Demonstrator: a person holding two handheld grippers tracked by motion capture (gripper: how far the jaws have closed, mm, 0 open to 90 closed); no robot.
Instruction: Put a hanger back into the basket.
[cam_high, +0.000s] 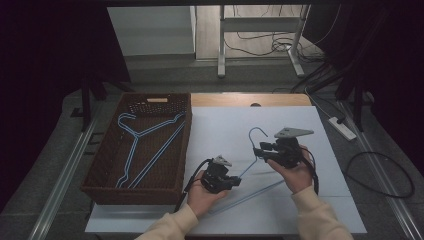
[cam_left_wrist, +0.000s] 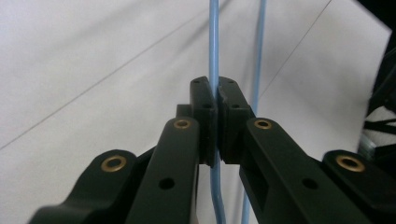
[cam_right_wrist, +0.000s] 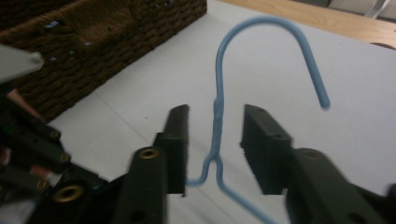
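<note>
On white table sheet, right of wicker basket: one blue wire hanger in work. Basket count: two matching hangers lying inside. Total three hangers, one basket, two grippers.

Step, by my reading: handover between hands. Left gripper jaws clamped tight on a wire of the hanger's shoulder, pads pressed either side. Right gripper jaws stand apart, twisted neck between them untouched, hook curling above.

Next move likely calls for right hand drawing clear without snagging the hook, then left carrying the hanger leftward over the basket rim, kept level so it drops flat beside the others.
</note>
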